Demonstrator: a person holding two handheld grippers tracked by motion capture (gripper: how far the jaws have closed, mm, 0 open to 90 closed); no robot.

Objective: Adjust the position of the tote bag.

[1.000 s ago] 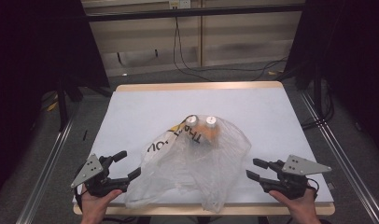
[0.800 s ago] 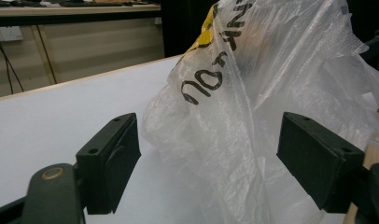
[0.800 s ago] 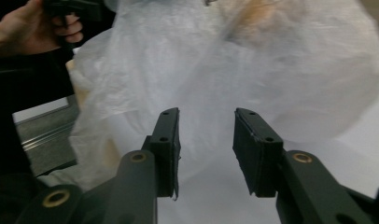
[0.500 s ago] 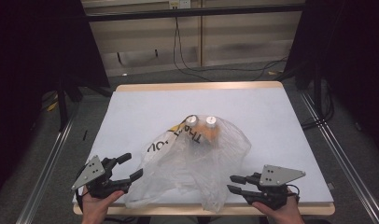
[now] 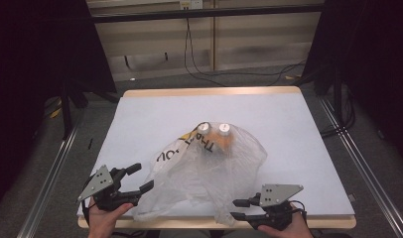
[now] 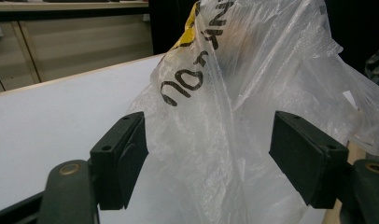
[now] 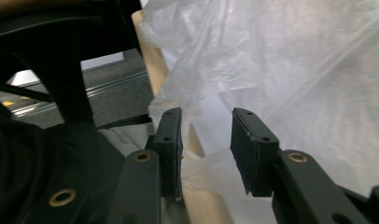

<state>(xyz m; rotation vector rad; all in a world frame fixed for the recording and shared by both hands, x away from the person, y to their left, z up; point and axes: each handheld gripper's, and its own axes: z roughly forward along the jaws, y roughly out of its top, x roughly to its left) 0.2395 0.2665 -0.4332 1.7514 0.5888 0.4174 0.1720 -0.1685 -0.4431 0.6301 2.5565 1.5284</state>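
Note:
A clear plastic bag (image 5: 209,168) with black and yellow print lies on the white table (image 5: 289,129). Inside it are two orange bottles (image 5: 224,141) with pale caps. My left gripper (image 5: 142,177) sits at the bag's near-left edge. In the left gripper view the bag (image 6: 253,70) bulges between the wide jaws of the left gripper (image 6: 208,140), which have just been opening a little; the pads do not press it. My right gripper (image 5: 236,209) points left at the bag's near corner by the table's front edge. The right gripper (image 7: 204,135) has just opened slightly, with a flap of bag (image 7: 295,60) in the gap, unpressed.
The wooden front edge (image 7: 150,60) of the table runs just under the right gripper. Metal rails (image 5: 363,168) flank the table on both sides. Black cables (image 5: 199,69) trail on the floor behind it, and dark stands (image 5: 65,99) rise at the far left.
The right gripper has slid left along the front edge to the bag's near corner, and its jaws stand narrower. The left gripper has stayed put.

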